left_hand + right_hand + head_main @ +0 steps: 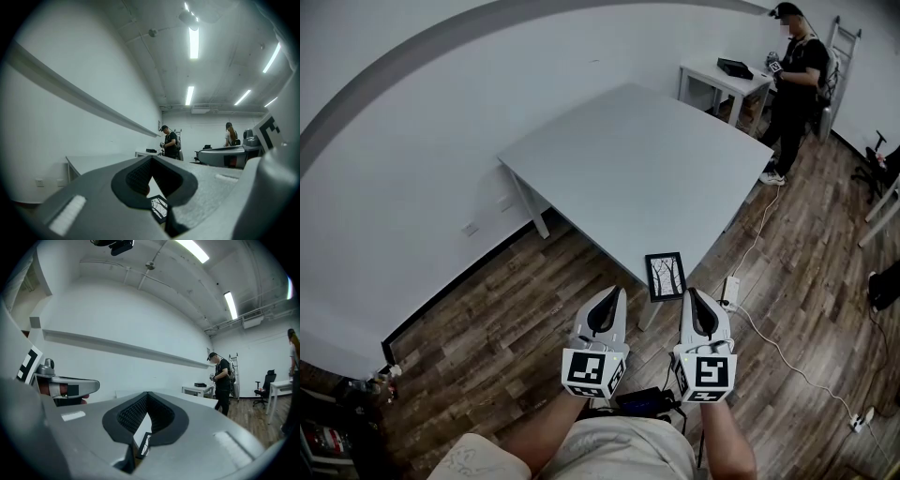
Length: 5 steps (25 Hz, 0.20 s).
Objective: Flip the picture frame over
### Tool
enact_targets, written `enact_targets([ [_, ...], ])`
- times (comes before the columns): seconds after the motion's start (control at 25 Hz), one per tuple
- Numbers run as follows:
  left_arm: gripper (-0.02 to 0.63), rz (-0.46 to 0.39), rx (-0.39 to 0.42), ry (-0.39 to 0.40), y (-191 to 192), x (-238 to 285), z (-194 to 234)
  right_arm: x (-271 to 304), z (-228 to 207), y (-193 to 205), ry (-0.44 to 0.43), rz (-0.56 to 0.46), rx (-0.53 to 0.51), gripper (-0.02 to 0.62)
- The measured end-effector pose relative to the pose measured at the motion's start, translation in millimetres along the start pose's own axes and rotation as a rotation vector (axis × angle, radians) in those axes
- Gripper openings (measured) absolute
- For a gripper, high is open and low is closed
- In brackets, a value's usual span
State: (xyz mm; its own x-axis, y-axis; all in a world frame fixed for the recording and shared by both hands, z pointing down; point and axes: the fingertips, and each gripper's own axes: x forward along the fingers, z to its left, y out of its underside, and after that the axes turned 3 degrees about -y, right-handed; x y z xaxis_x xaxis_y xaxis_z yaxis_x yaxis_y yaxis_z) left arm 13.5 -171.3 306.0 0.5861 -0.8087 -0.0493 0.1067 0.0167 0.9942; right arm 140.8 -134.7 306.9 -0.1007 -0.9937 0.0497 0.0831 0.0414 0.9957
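Note:
A small black picture frame [665, 276] lies picture-side up at the near corner of the large grey table [628, 159]. It shows a drawing of bare trees. My left gripper [614, 293] and right gripper [688, 293] hang side by side just short of that corner, level and pointing at the table. Both are shut with nothing in them. The frame sits between and slightly beyond their tips, touched by neither. In the left gripper view, the frame [158, 207] peeks through below the closed left gripper [152, 161]. The right gripper view shows the frame's edge [145, 444] under the right gripper [147, 396].
A person [792, 89] stands at the far right beside a small white table [727, 80] with a black box on it. A white cable and a power strip [730, 289] lie on the wooden floor right of the table leg. The white wall runs along the left.

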Motion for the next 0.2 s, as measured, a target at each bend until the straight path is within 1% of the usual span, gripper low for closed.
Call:
enact_targets([
  [0.2,0.000,0.009,-0.005,-0.006,5.3,1.5,0.1,0.7,-2.7,2.5,0.006,0.001,0.002,0.021],
])
